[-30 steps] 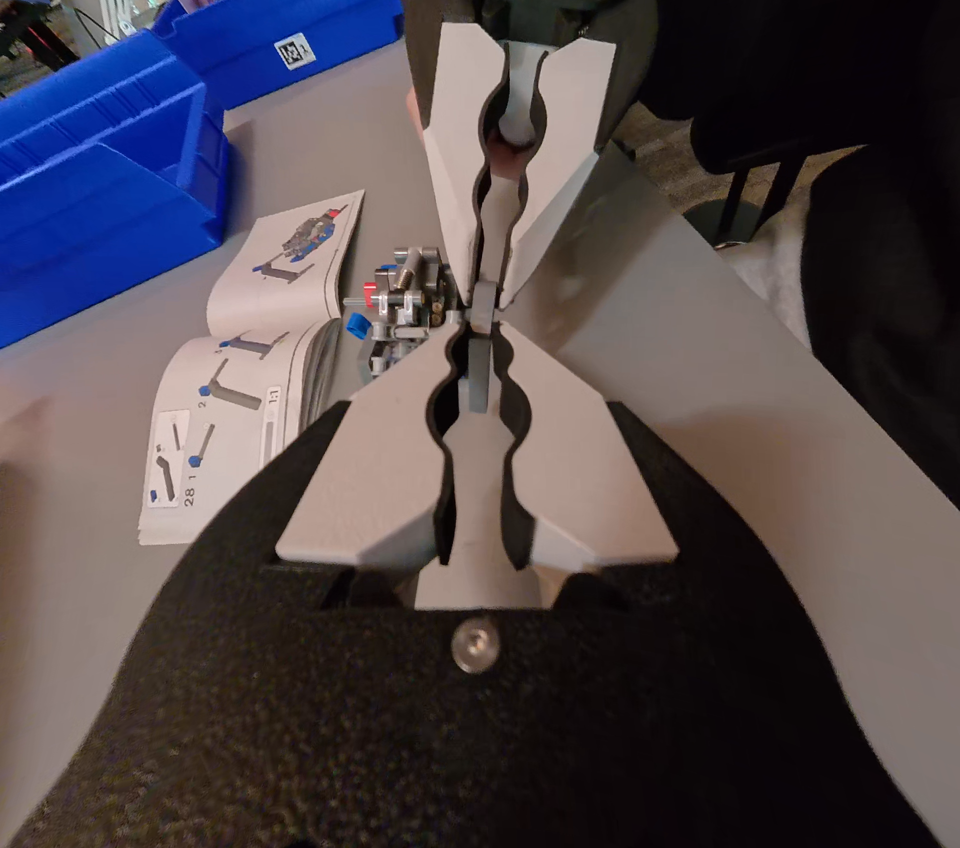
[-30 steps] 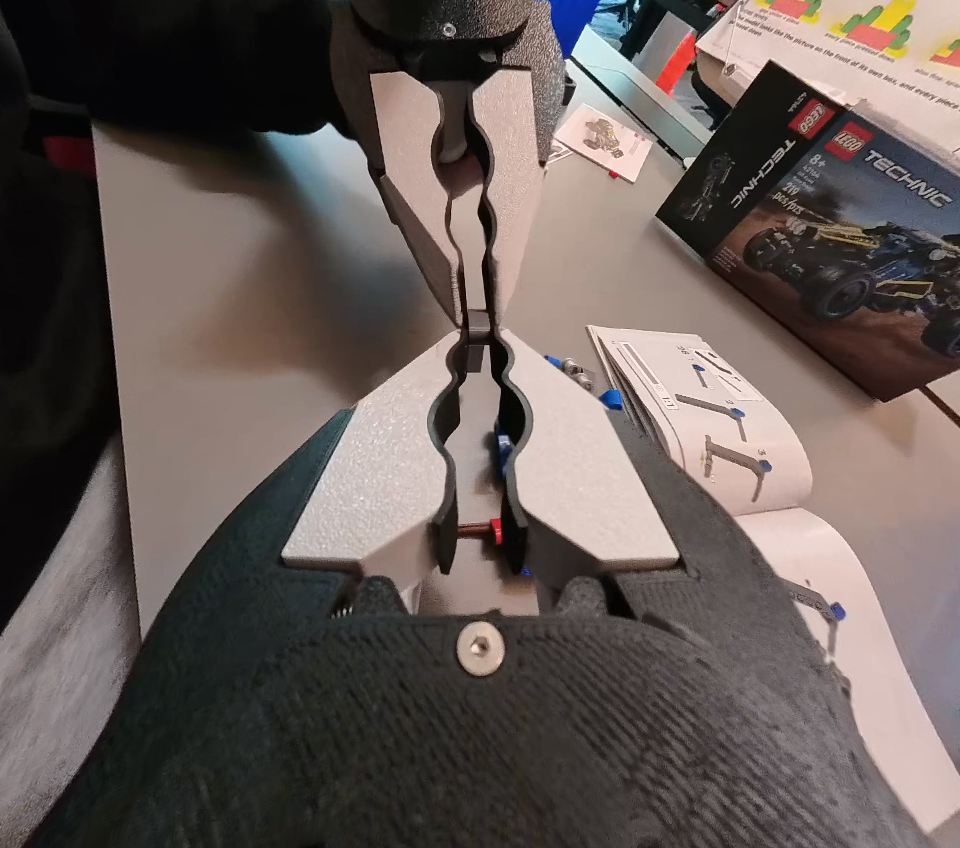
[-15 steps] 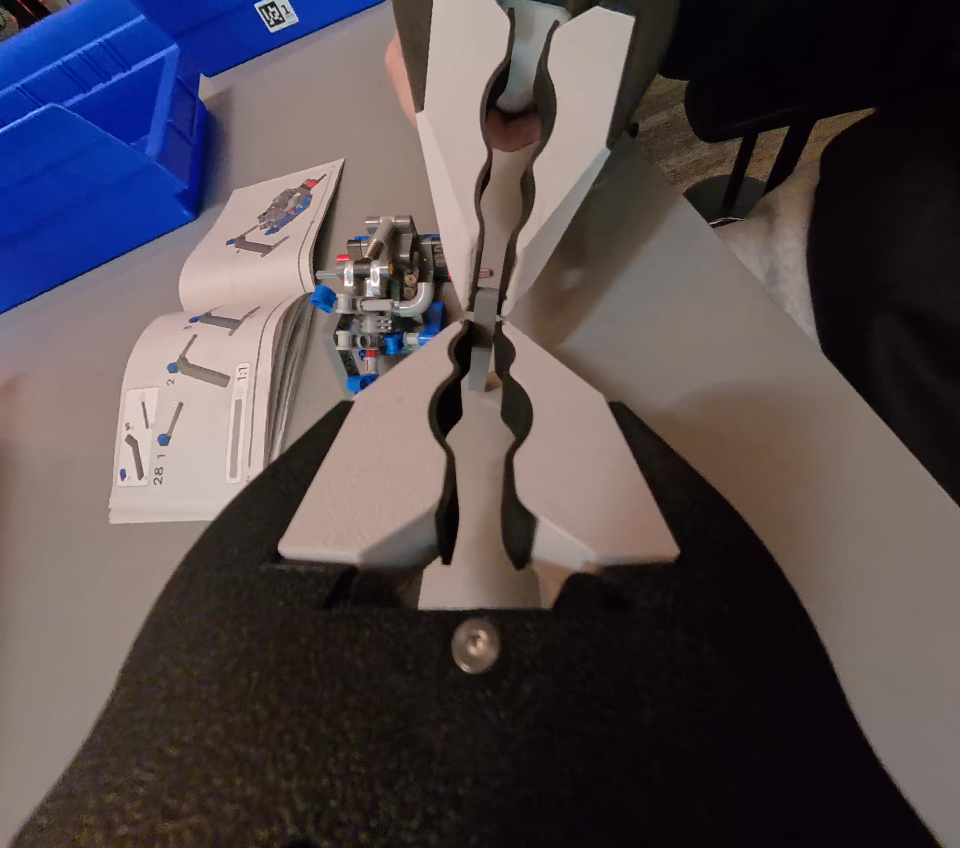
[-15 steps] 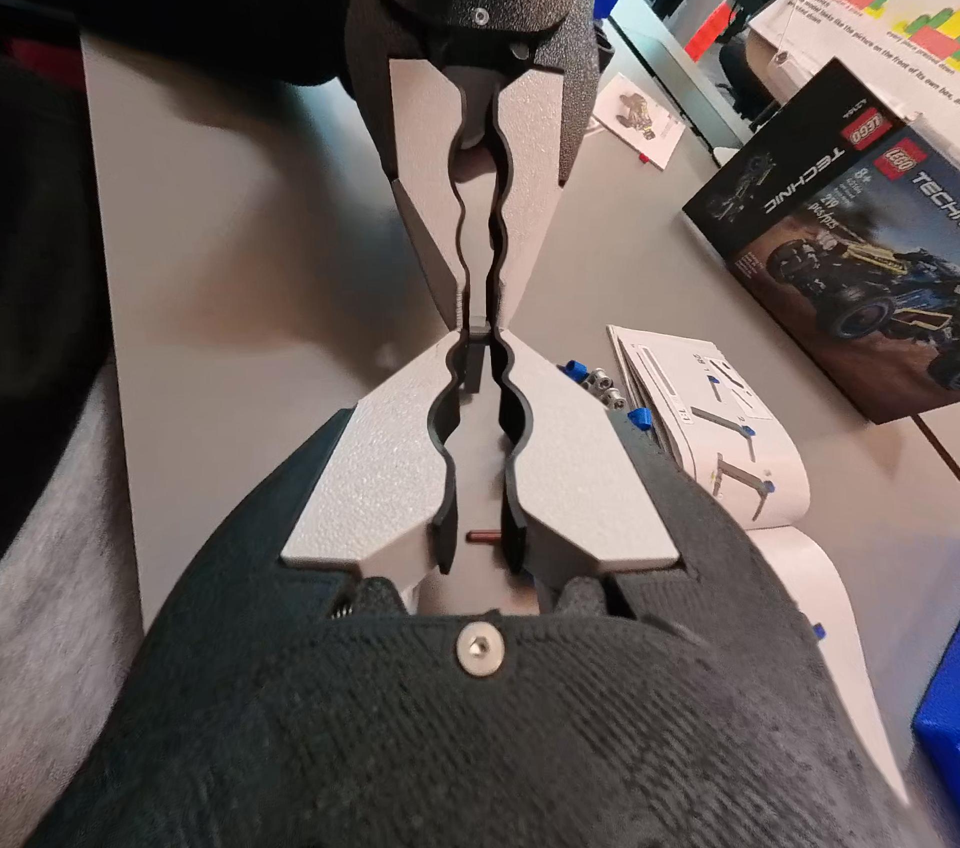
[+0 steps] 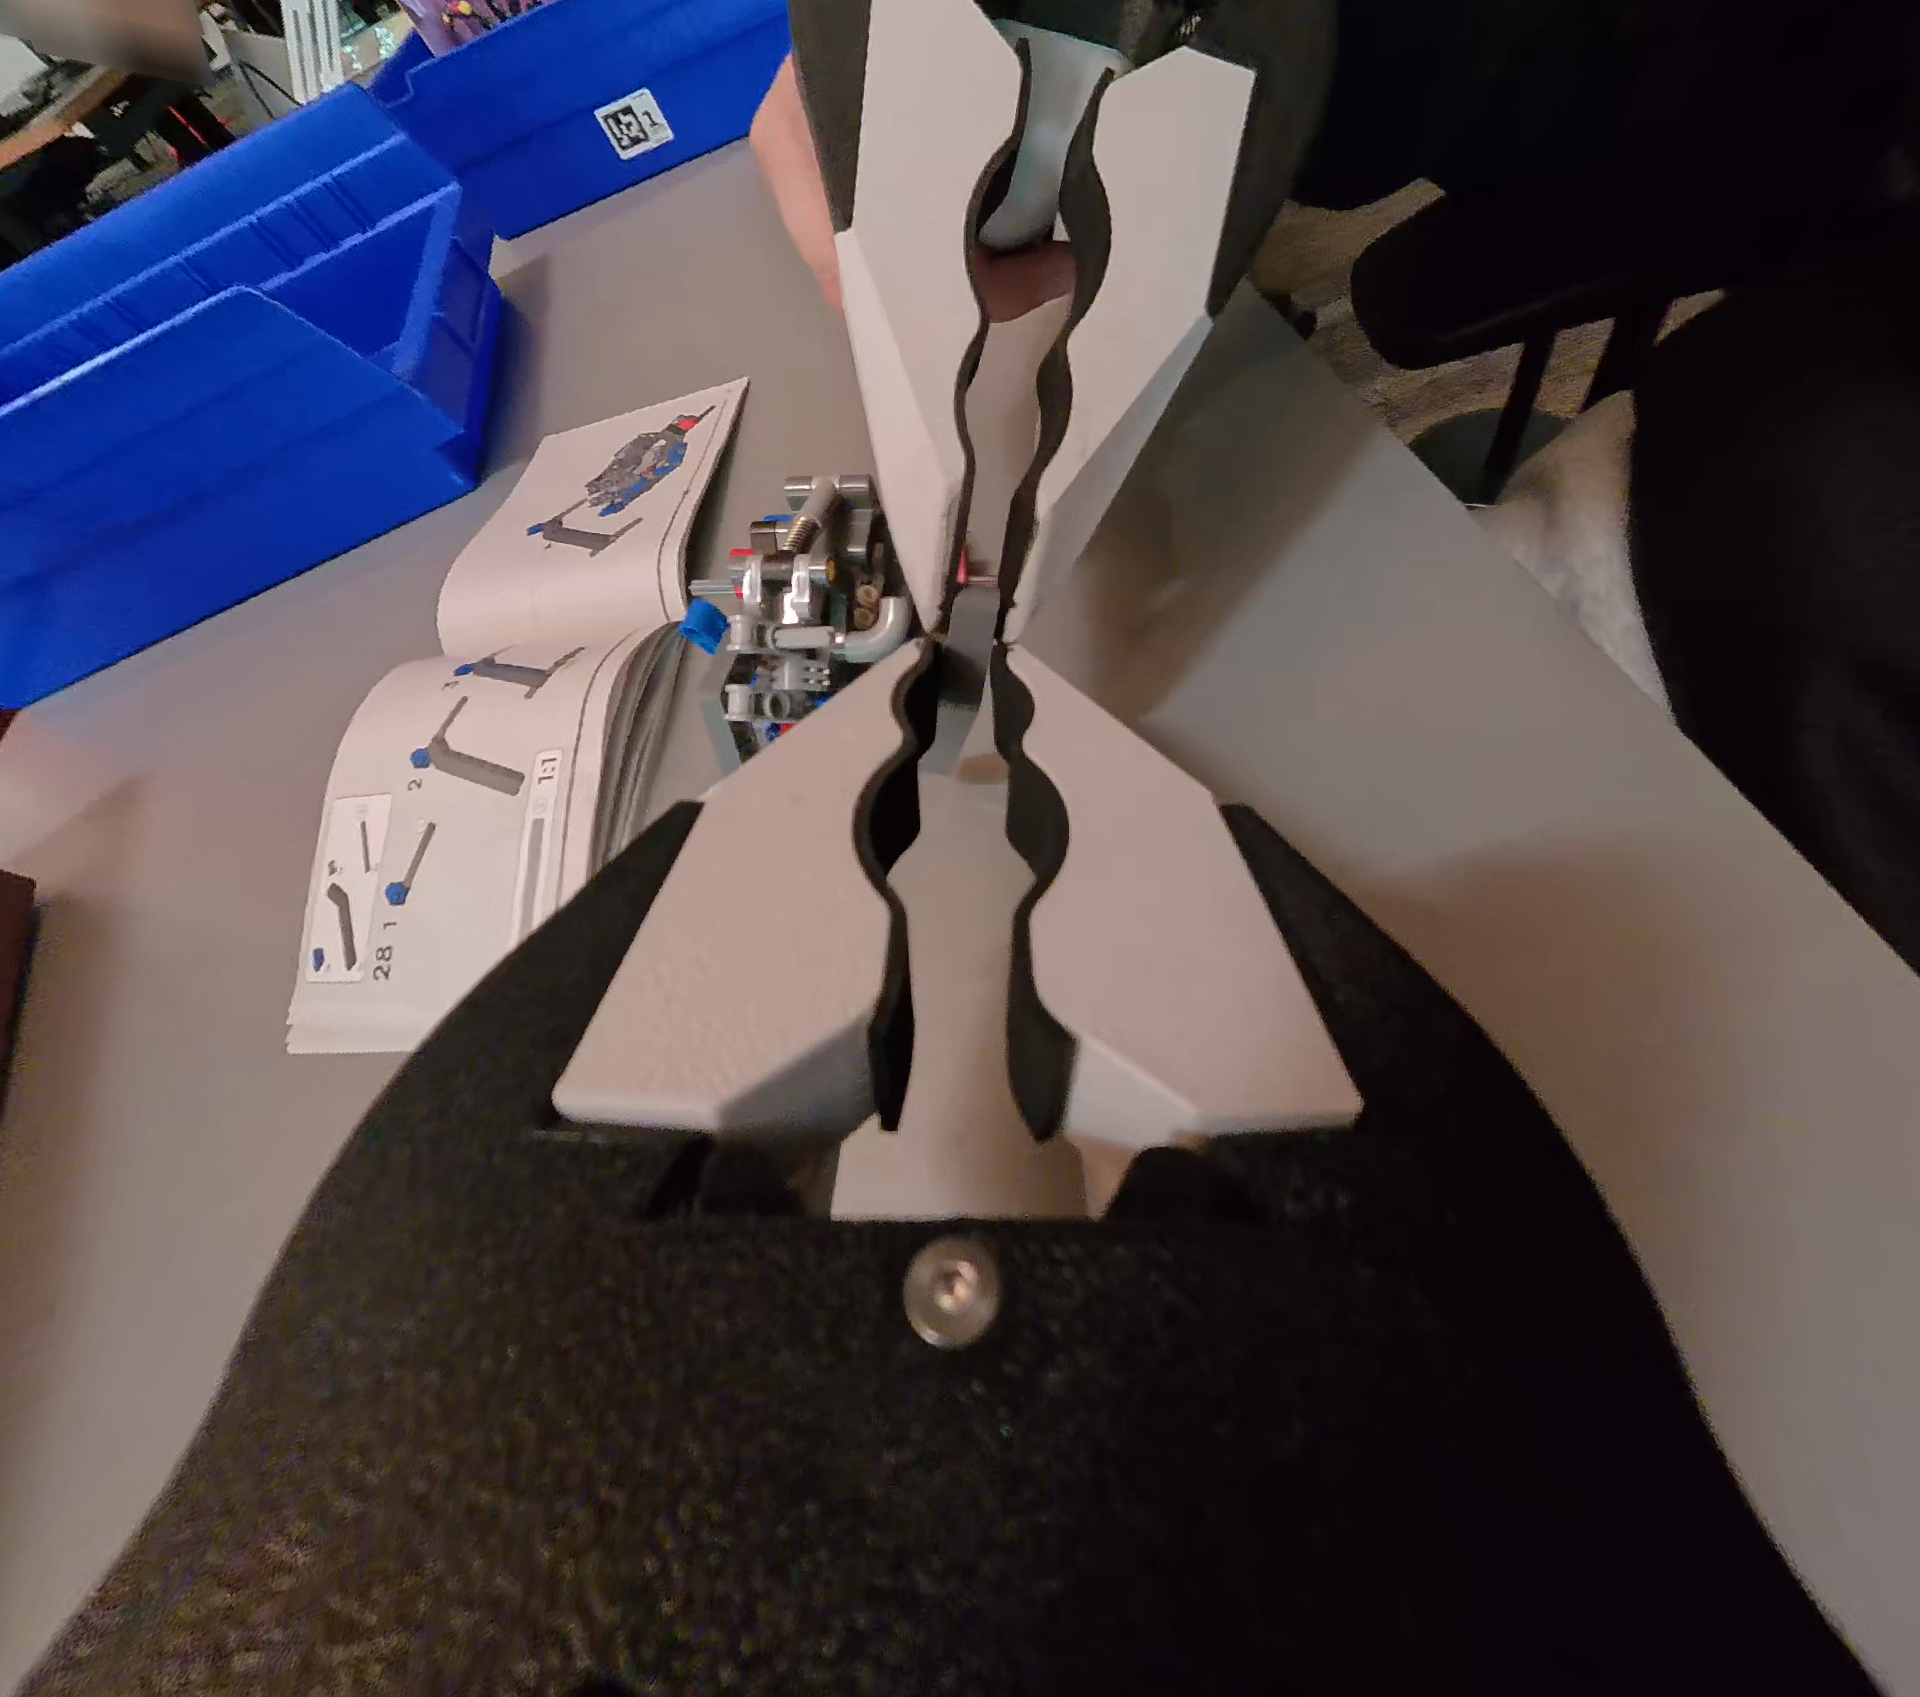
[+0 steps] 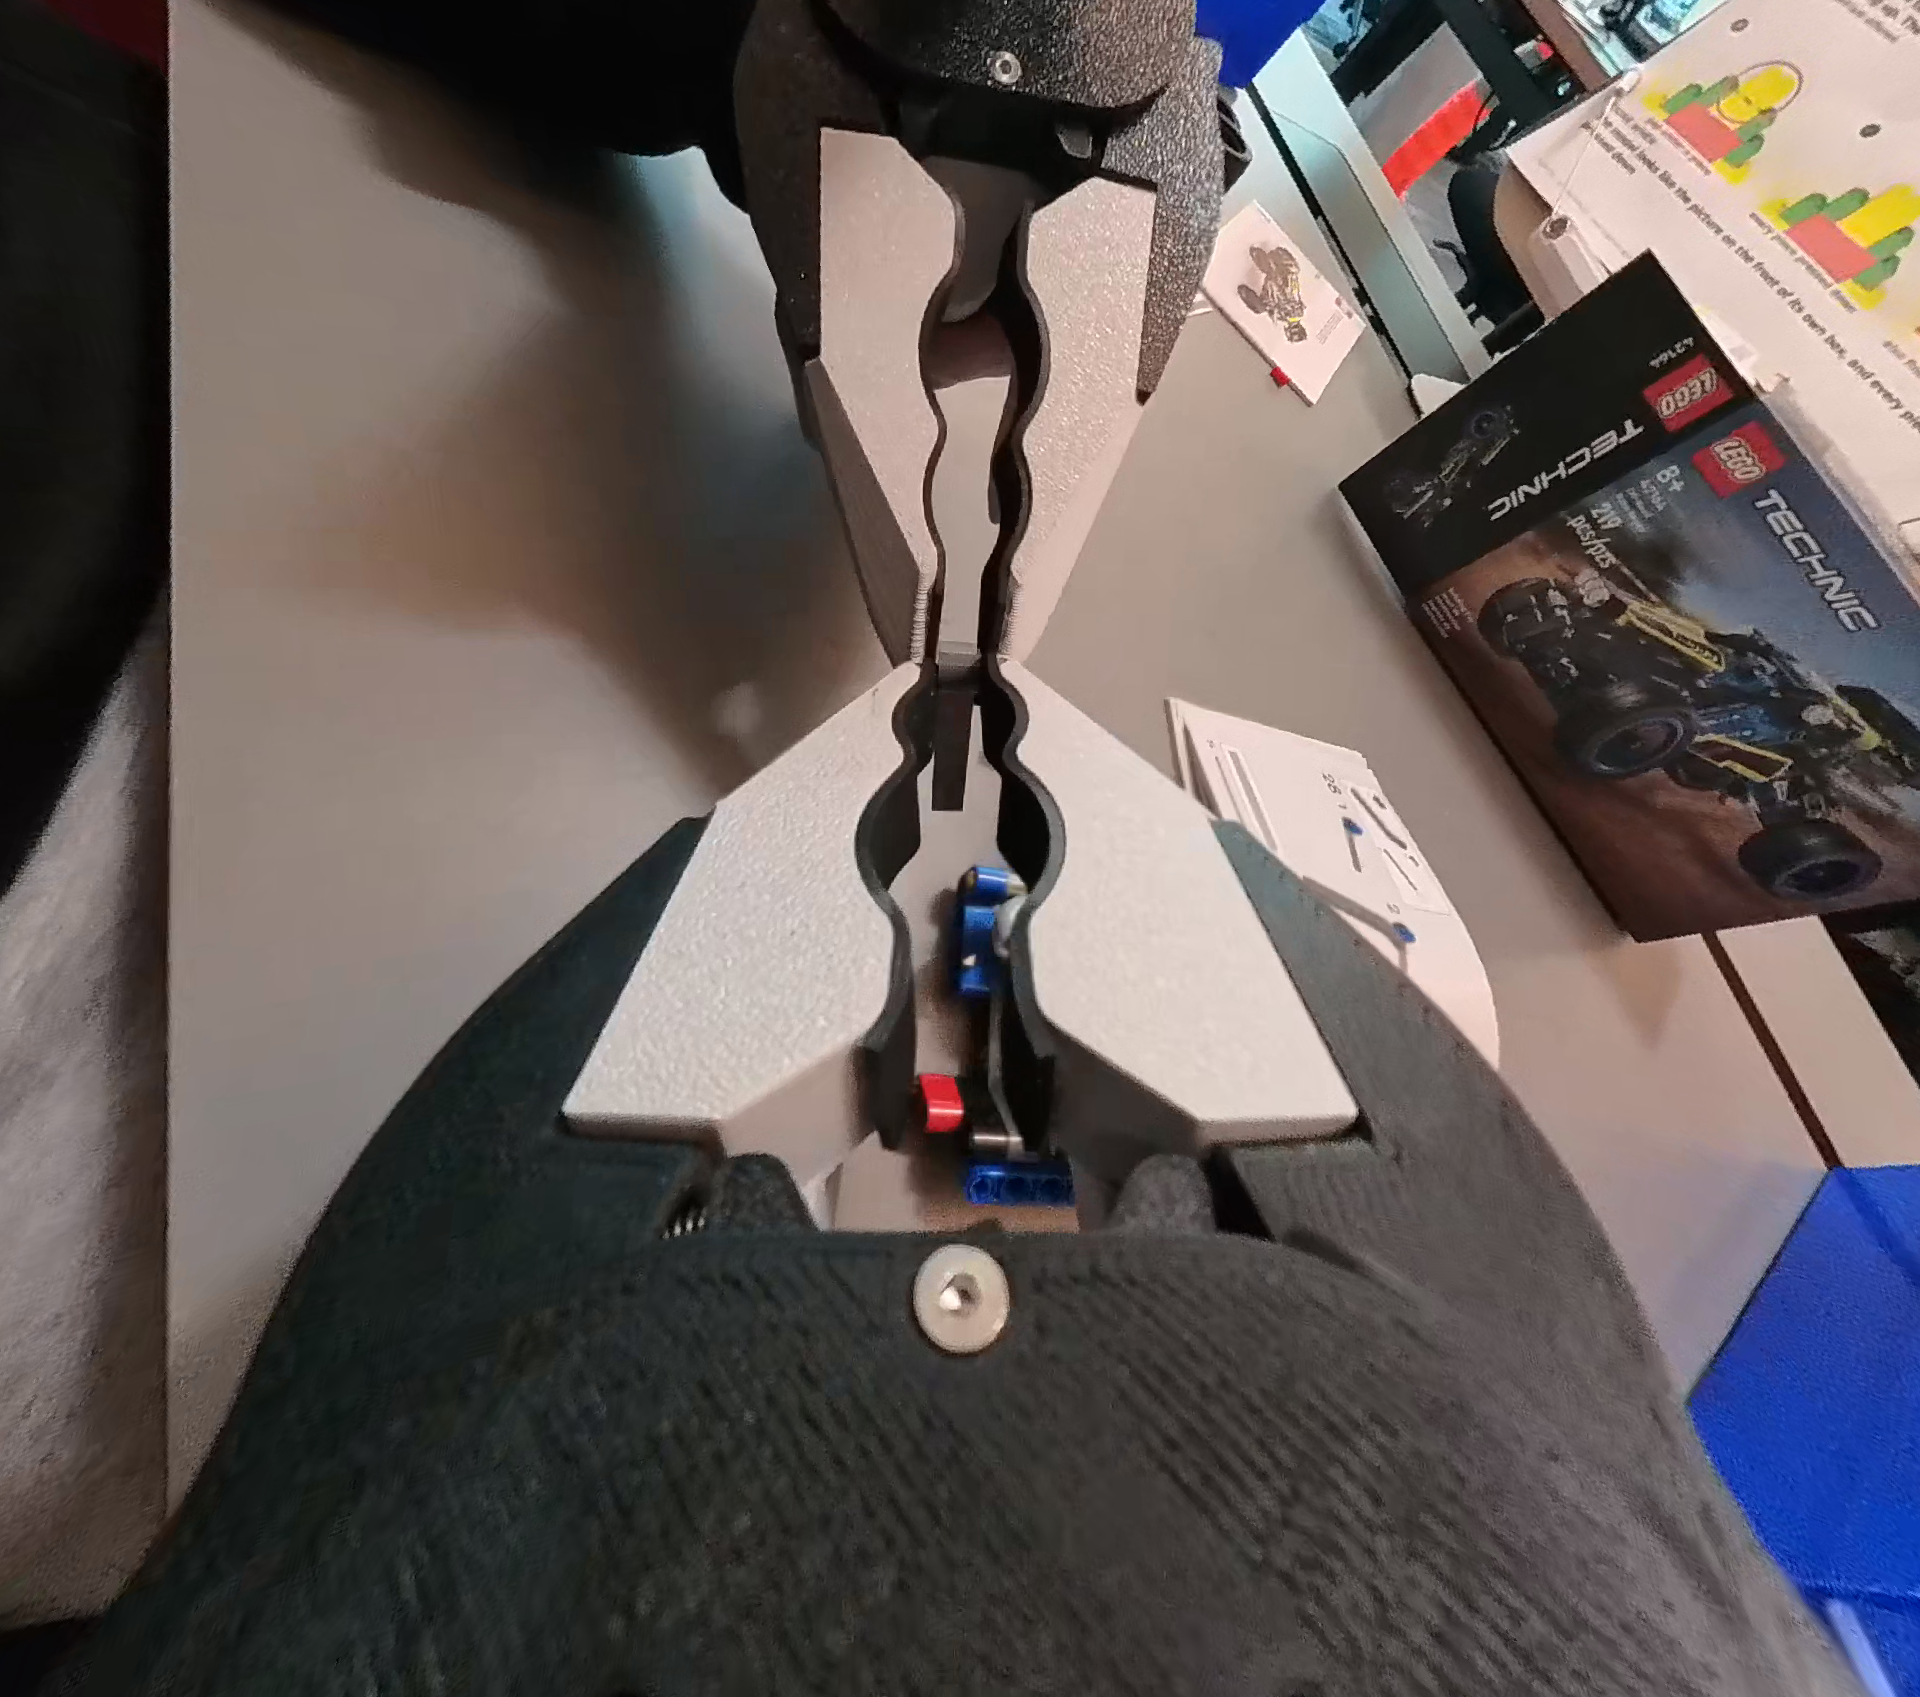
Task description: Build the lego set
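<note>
Both grippers: light grey fingers (image 5: 727,941) w/ black wavy pads, black speckled bodies. Dark grey beam (image 5: 964,671) pinched btwn the tips of both. Table (image 5: 1351,712) plain grey. Bins (image 5: 208,421) far left bright blue. Booklet (image 5: 488,795) white w/ grey & blue drawings. Brick model (image 5: 800,608) grey, blue & red bits. Box (image 6: 1683,639) right: black, w/ blue-yellow car picture.
</note>
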